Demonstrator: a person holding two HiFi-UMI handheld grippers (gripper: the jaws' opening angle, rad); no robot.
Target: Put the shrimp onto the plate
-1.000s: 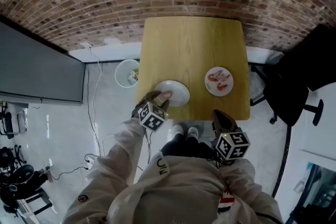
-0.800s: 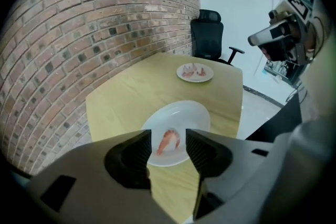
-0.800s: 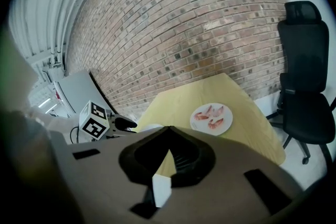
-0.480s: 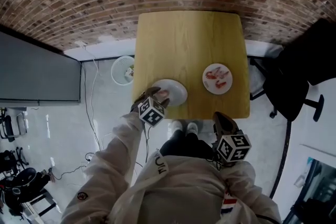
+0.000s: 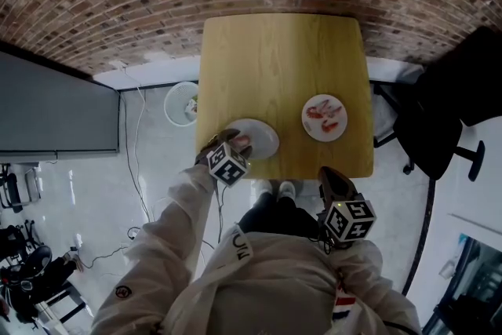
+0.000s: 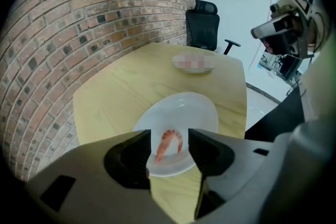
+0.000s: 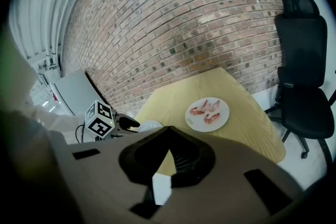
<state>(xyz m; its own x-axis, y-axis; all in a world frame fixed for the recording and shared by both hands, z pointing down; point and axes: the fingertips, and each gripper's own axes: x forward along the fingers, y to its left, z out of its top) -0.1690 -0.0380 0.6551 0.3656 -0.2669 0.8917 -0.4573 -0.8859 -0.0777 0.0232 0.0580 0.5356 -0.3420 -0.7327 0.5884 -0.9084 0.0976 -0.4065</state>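
The curled pink shrimp lay on the round white plate, near the rim closest to the person. It showed in the gap between the jaws of the left gripper. Those jaws had just been opening and stood wide apart with nothing clamped. The shrimp's tail end ran close to one pad, though, and I could not tell whether it touched. By the look of it, this shrimp had been let go, so that delivery seemed finished and the gripper was free to lift away.

The left gripper pointed steeply down over the plate, at the near left corner of the light wooden table, with the pale sleeve stretched out behind it. The right gripper hung just off the table's near edge on the person's right, tilted gently downward. Its jaws were closed tip to tip on nothing. Farther right on the table sat a second white plate carrying what looked like three more shrimps (likely the supply for further trips).
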